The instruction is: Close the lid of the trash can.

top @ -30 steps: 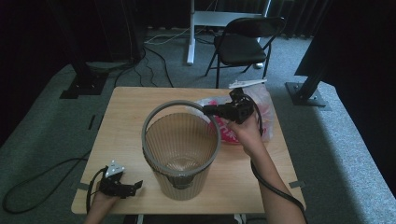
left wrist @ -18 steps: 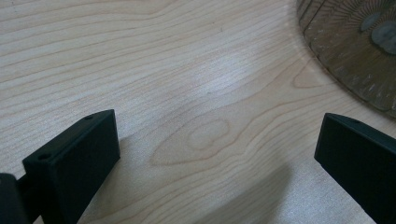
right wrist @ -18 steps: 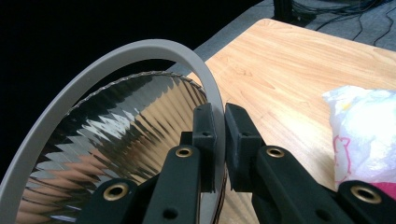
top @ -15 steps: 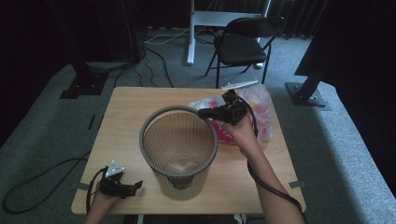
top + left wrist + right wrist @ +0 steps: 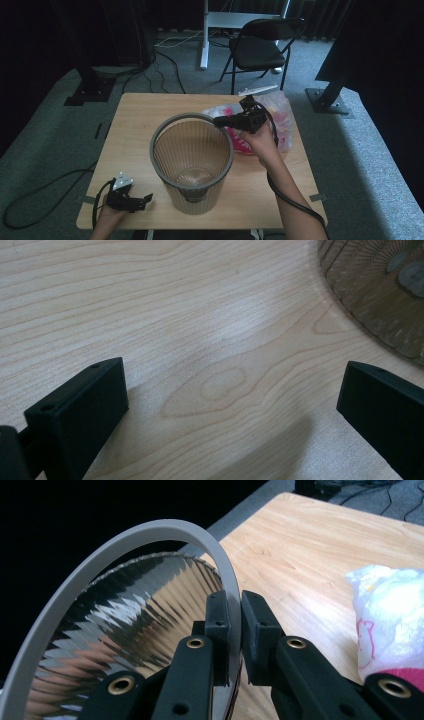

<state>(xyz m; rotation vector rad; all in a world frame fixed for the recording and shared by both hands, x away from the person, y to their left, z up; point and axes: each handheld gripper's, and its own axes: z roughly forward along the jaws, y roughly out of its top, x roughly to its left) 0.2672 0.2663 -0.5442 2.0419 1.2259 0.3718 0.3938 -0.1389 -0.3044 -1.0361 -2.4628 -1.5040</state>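
Observation:
A waste bin (image 5: 192, 172) with a grey rim (image 5: 150, 532) and ribbed see-through walls stands in the middle of the wooden table (image 5: 135, 112). My right gripper (image 5: 221, 120) reaches in from the right and is shut on the bin's rim, one jaw inside the wall and one outside, as the right gripper view (image 5: 234, 615) shows. My left gripper (image 5: 145, 200) rests at the table's front left corner, left of the bin. Its jaws are open over bare wood (image 5: 232, 405), and the bin's lower part (image 5: 385, 295) shows at the upper right of its view.
A crumpled clear plastic bag with pink contents (image 5: 280, 117) lies on the table behind my right hand, also seen in the right gripper view (image 5: 395, 610). A folding chair (image 5: 260, 47) stands beyond the table's far edge. Cables trail on the carpet at the left.
The bin's rim has edged slightly to the left with the right gripper on it. The left gripper has stayed where it was.

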